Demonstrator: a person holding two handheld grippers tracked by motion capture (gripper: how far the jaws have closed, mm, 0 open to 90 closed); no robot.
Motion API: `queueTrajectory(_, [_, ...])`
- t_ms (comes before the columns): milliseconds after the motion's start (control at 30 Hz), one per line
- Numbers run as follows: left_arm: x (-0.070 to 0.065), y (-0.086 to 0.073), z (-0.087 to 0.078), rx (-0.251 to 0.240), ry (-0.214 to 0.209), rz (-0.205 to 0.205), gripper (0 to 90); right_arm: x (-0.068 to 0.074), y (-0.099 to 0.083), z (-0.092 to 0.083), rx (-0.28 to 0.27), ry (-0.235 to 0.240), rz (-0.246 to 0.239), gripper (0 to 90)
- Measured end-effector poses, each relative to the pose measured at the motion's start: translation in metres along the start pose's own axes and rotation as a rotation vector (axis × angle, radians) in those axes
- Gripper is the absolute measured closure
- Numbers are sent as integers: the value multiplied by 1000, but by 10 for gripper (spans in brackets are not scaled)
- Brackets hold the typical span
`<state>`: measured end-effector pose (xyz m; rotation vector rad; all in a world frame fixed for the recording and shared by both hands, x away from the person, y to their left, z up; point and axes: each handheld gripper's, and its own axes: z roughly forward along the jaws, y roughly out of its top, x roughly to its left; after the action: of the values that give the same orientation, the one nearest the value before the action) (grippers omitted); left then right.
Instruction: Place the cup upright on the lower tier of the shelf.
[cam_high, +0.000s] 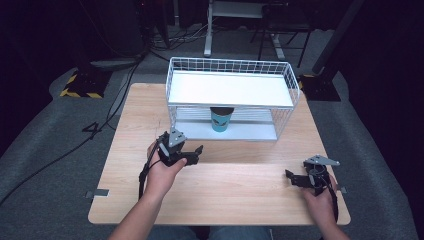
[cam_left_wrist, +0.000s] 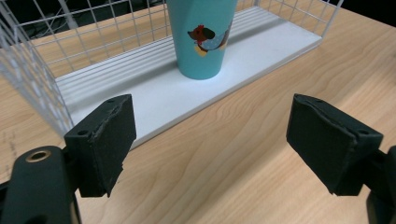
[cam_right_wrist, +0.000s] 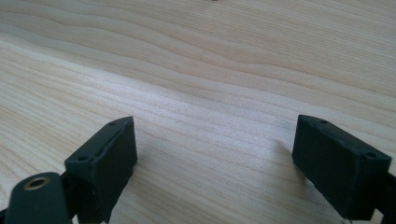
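A teal paper cup (cam_high: 221, 119) with a cartoon print stands upright on the lower white shelf of a white wire rack (cam_high: 175, 95). In the left gripper view the cup (cam_left_wrist: 203, 37) is straight ahead, past the shelf's front edge. My left gripper (cam_high: 196, 154) is open, held just in front of the rack and left of the cup, with nothing between its jaws (cam_left_wrist: 210, 144). My right gripper (cam_high: 292, 177) is open low over the wooden table near its right front corner; bare wood lies between its jaws (cam_right_wrist: 215, 158).
The wooden table (cam_high: 225, 180) has open room between the two grippers. The rack's upper white shelf (cam_high: 230, 90) hangs right above the cup's rim. Wire mesh walls (cam_left_wrist: 28, 70) close the rack's sides and back. Cables and stands are on the floor beyond.
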<state>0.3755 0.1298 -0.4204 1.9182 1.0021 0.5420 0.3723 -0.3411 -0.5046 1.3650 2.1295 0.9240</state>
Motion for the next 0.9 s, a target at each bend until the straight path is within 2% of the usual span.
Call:
queueTrajectory(333, [-1,-14,-30,-3,-11,5,171,0,0,0,0,0,-1,141])
queueTrajectory(367, [0,-17,-36,-6,-7,9,171,0,0,0,0,0,0,141])
queueTrajectory(500, [3,-24,-46,3,-4,29,173,0,0,0,-1,1,-1,141])
queueTrajectory(633, [9,-38,-59,22,-25,3,178,0,0,0,-1,1,-2,141])
queueTrajectory(800, [14,-51,-66,42,-14,12,177,0,0,0,0,0,-1,141])
queueTrajectory(900, [17,-65,-70,55,-6,8,176,0,0,0,0,0,-1,141])
